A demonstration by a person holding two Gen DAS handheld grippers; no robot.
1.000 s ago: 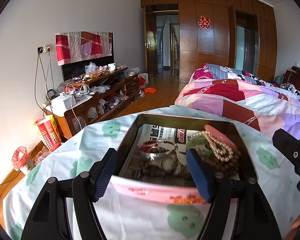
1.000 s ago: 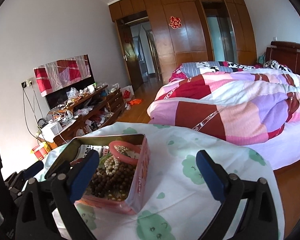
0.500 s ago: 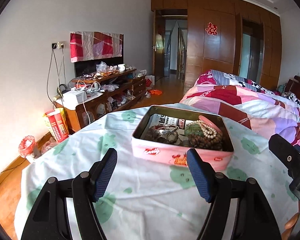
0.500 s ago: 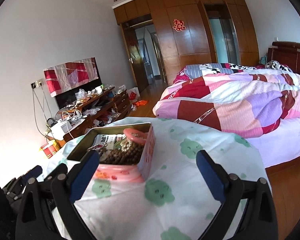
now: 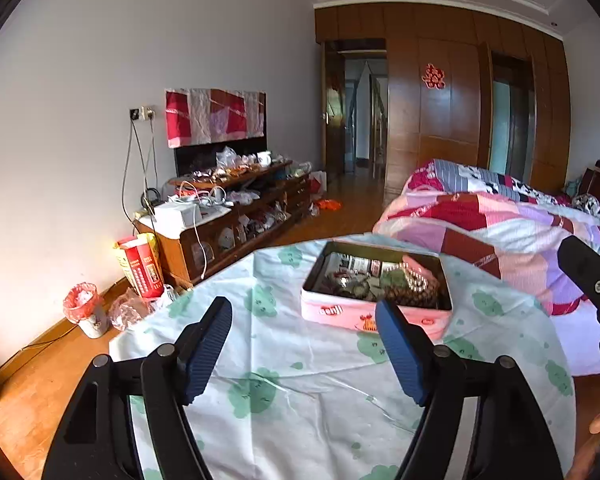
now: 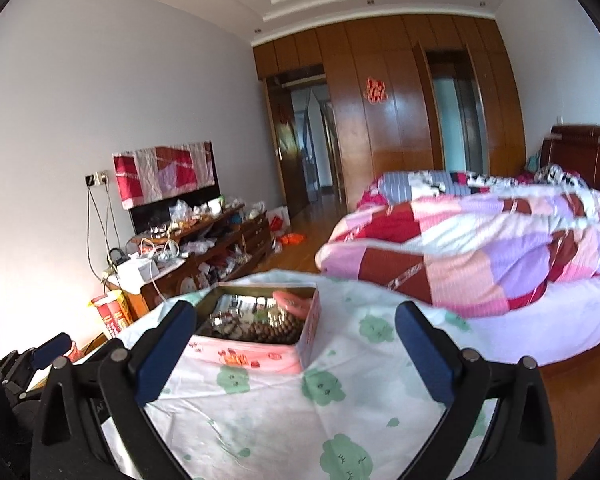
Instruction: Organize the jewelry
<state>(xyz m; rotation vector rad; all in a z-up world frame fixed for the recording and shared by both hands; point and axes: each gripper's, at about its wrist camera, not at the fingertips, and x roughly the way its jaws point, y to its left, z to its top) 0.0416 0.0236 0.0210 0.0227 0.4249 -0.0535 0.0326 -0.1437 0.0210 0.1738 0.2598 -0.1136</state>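
One pink tin [image 5: 356, 314], one pink bangle [image 6: 292, 301], one pearl strand [image 5: 418, 278], two grippers.

Shiny metal tin [image 5: 374, 314] with glossy pink printed sides, sitting on soft matt cloth [image 5: 300, 384], bit creased. Polished wood wardrobe [image 6: 384, 120] upper right, gleaming wood floor [image 5: 36, 396] lower left. Ribbed matt blue pads [image 5: 206, 350].

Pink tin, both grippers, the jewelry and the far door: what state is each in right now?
Pink tin: lid off, upright on the tablecloth.
Jewelry: heaped inside the tin, beads and pearls tangled together.
Left gripper: open, empty, short of the tin; jaws have just been opening.
Right gripper: open, empty.
Far door: open onto a hallway.
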